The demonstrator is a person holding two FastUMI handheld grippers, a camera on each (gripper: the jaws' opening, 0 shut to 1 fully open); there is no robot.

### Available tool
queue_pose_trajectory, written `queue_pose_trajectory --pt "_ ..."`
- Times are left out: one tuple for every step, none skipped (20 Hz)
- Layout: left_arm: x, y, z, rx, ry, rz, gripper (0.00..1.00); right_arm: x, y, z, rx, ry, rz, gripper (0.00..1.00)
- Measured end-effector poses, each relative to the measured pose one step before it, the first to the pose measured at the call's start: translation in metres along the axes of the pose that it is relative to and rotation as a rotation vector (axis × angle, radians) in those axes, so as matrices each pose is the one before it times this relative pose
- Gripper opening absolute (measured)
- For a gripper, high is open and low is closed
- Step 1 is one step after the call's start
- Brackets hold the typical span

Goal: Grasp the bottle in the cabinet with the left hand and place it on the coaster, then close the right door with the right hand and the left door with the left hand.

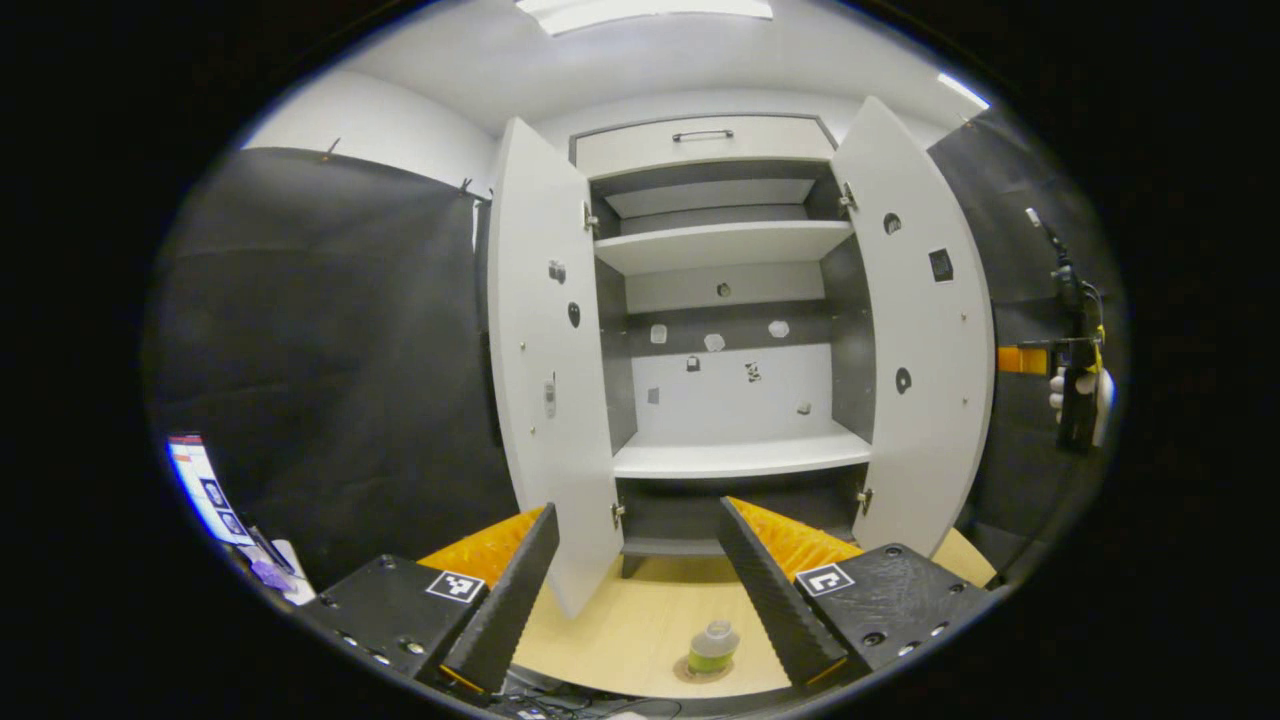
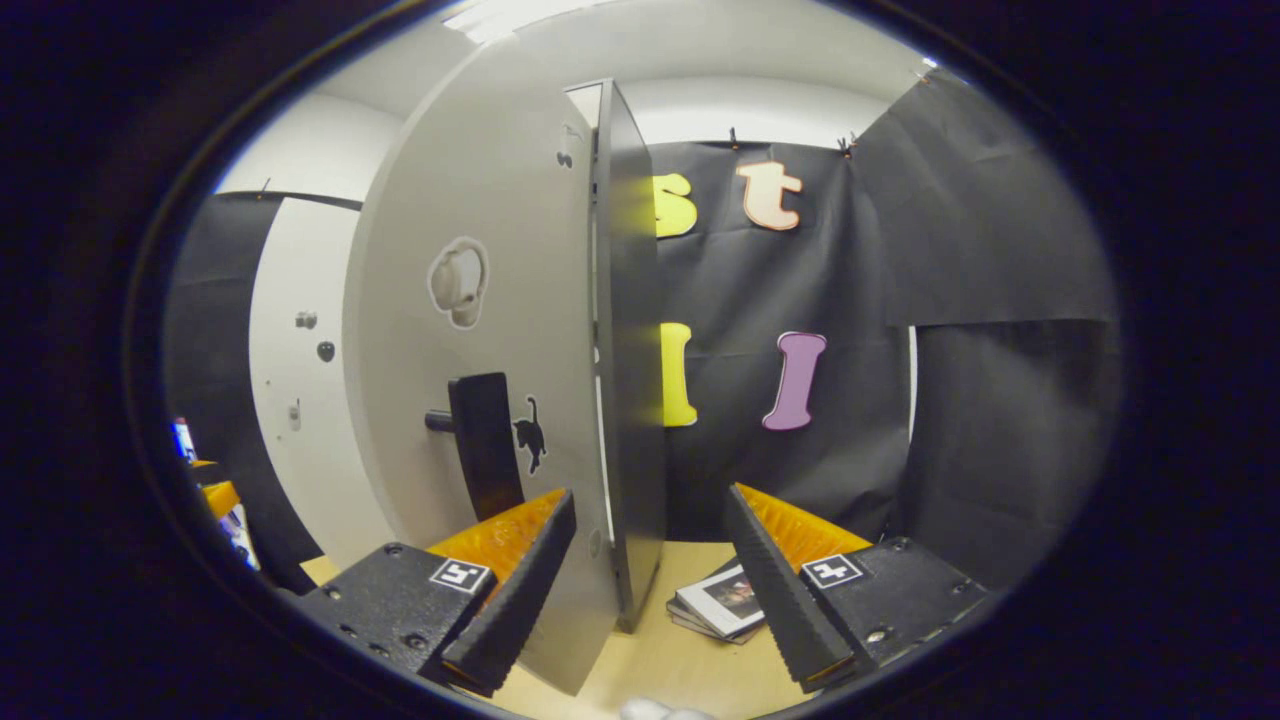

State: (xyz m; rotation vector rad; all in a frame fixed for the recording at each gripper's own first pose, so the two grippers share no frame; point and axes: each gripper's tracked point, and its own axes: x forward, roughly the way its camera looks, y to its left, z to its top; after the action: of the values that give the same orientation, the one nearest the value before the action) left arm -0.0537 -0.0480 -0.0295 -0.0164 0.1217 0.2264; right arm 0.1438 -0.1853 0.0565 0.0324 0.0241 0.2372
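A: While my left gripper view faces the cabinet (image 1: 735, 330) head-on, both doors swung wide, I see the bottle (image 1: 712, 648) standing on the coaster (image 1: 702, 672) on the desk (image 1: 640, 620) in front of the cabinet.

B: And the left tool (image 1: 640, 590)?

A: Spread wide, gripping nothing, hanging above the bottle. Right of the cabinet, a gloved hand (image 1: 1085, 395) holds the other device.

B: Your right gripper view?

A: It looks along the right door (image 2: 480, 350), edge-on, its dark handle (image 2: 480, 440) close by. The right tool (image 2: 650, 580) is released, fingers straddling the door's edge, contact uncertain. Booklets (image 2: 722, 602) lie beside the cabinet. No legible writing.
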Motion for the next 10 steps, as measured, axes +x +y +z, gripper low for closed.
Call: queue_pose_trajectory --pt "0.00143 -0.00097 -0.00119 -0.01141 0.00333 -0.00576 0.97 -0.0008 0.0024 -0.0006 0.0006 0.00768 -0.00657 0.98" --pt "0.00154 0.00049 -0.00058 -0.00838 -0.00008 -0.00711 0.96 0.00038 0.00334 0.0007 -0.00319 0.00156 -0.0072 0.93" --pt "0.00221 0.00134 -0.00045 -0.0027 0.00132 -0.00602 0.97 0.00079 0.00231 0.00212 -0.00689 -0.00343 -0.01176 0.98" --pt "0.00243 0.00356 -0.00002 0.00607 -0.00063 -0.00508 0.96 -0.00093 0.00354 0.00006 -0.00591 -0.00427 -0.01457 0.96" --pt "0.00347 0.00374 0.00188 0.01007 -0.00438 -0.00634 0.97 -0.00069 0.00345 0.00086 -0.00601 -0.00504 -0.01075 0.96" --pt "0.00396 0.00316 0.00082 0.00834 -0.00309 -0.0123 0.97 0.00015 0.00479 -0.00044 0.00015 -0.00199 -0.00837 0.96" --pt "0.00473 0.00347 0.00026 0.00343 0.00297 -0.01578 0.97 -0.00046 0.0055 -0.00053 0.00665 -0.00122 -0.00854 0.96" --pt "0.00491 0.0039 -0.00059 -0.00034 0.00531 -0.01461 0.98 -0.00081 0.00658 -0.00123 0.00776 0.00159 -0.0093 0.96" --pt "0.00412 0.00484 0.00061 -0.00084 0.00001 -0.01088 0.98 0.00005 0.00752 -0.00037 0.00271 -0.00004 -0.00665 0.96" --pt "0.00389 0.00724 -0.00081 -0.00201 0.00111 -0.00705 0.98 0.00093 0.00828 -0.0004 -0.0032 0.0006 -0.00102 0.96"
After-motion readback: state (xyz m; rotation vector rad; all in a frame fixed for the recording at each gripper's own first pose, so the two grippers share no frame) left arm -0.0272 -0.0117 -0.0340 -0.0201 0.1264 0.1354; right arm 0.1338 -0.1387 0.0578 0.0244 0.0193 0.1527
